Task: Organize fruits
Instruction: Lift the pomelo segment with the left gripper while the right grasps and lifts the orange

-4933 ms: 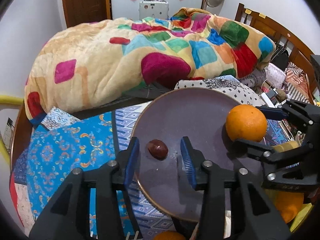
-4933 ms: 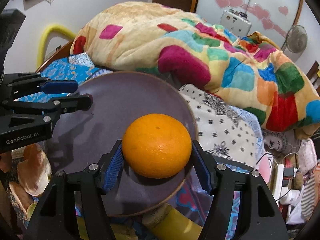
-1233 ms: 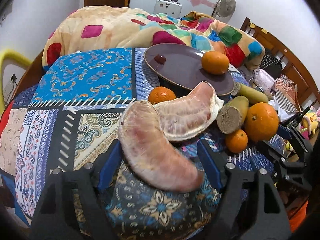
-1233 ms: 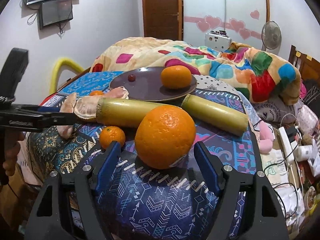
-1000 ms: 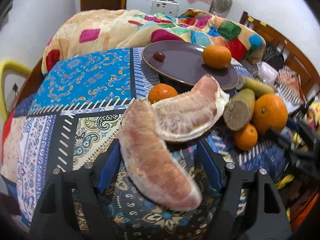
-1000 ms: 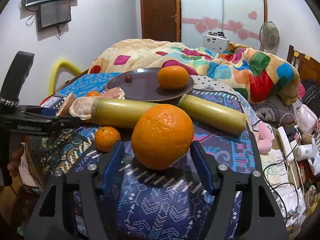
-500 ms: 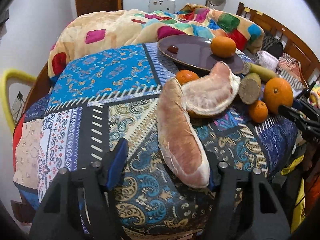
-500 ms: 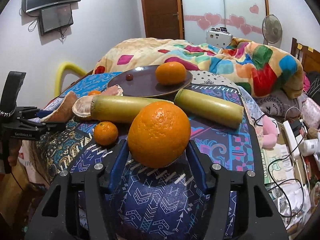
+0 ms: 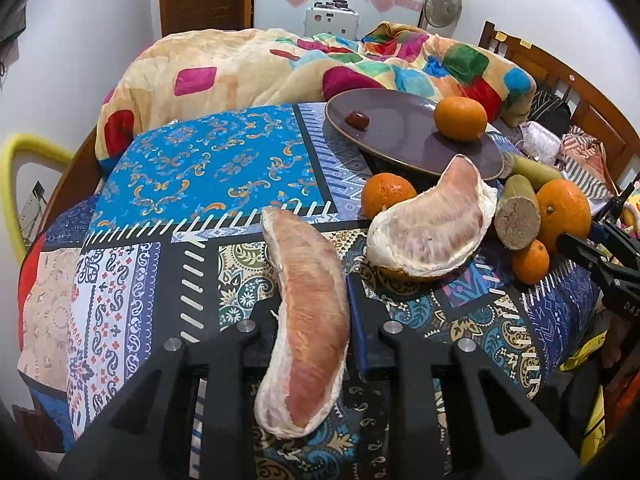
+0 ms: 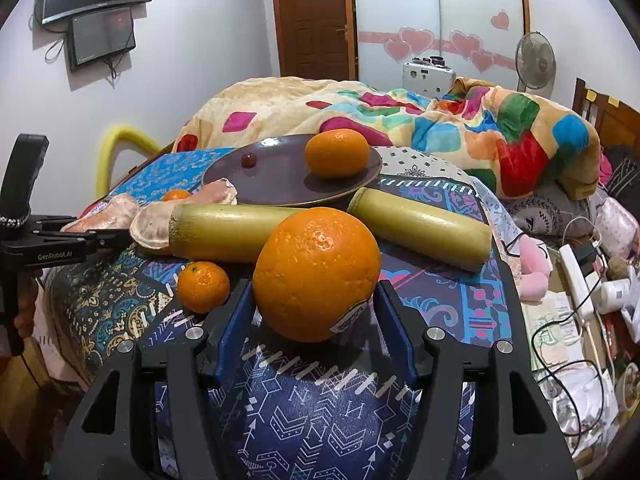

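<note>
My left gripper (image 9: 310, 312) is shut on a peeled pomelo segment (image 9: 308, 320), held upright between its pads above the patterned cloth. My right gripper (image 10: 316, 308) is shut on a large orange (image 10: 317, 274) at the near edge of the table. The purple plate (image 9: 400, 136) at the back holds an orange (image 9: 460, 118) and a small dark red fruit (image 9: 357, 119). A second pomelo piece (image 9: 432, 232) lies by the plate. Two small tangerines (image 9: 387, 200) (image 10: 203, 286) and two sugarcane pieces (image 10: 228, 232) (image 10: 420, 230) lie near it.
A patterned cloth (image 9: 200, 168) covers the table. A colourful blanket (image 9: 280, 68) is heaped behind it. A wooden headboard (image 9: 560, 88) stands at the right. Cables and clutter (image 10: 580, 280) lie beyond the table's right edge. A yellow frame (image 9: 24, 160) stands at the left.
My left gripper has closed on the pomelo segment, which now stands more upright between the pads. My right gripper has closed on the large orange.
</note>
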Available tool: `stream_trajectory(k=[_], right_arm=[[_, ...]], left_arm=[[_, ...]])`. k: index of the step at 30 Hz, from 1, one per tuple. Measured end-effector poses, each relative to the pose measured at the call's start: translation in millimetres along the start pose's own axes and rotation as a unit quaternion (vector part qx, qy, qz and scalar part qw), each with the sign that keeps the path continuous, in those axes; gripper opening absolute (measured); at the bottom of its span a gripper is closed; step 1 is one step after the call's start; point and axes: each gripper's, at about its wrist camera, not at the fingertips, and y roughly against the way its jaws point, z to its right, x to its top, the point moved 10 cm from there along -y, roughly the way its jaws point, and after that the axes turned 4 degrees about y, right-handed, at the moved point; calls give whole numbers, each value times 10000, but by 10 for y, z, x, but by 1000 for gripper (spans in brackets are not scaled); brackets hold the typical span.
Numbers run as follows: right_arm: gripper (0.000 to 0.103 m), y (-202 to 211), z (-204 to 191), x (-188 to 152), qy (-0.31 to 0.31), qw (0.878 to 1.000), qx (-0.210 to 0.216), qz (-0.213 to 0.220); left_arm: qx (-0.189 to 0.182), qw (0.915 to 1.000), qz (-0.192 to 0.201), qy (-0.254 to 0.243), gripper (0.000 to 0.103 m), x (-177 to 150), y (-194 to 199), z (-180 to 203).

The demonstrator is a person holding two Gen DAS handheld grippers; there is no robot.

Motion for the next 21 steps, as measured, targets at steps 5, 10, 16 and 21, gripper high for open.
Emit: stream_trajectory(k=[5, 10, 16, 21], right_arm=[[54, 67, -11, 6, -51, 9999, 68, 61], [51, 160, -62, 66, 34, 9999, 56, 153], [48, 195, -77, 164, 88, 9998, 30, 191], [51, 164, -81, 154, 197, 9997, -54, 95]], left_arm=[[-45, 9999, 85, 42, 24, 18, 85, 9], [-60, 9995, 301, -29, 24, 110, 250, 78], [-122, 9983, 539, -208, 24, 239, 411, 234], [-204, 9980, 550, -254, 24, 225, 428, 302]])
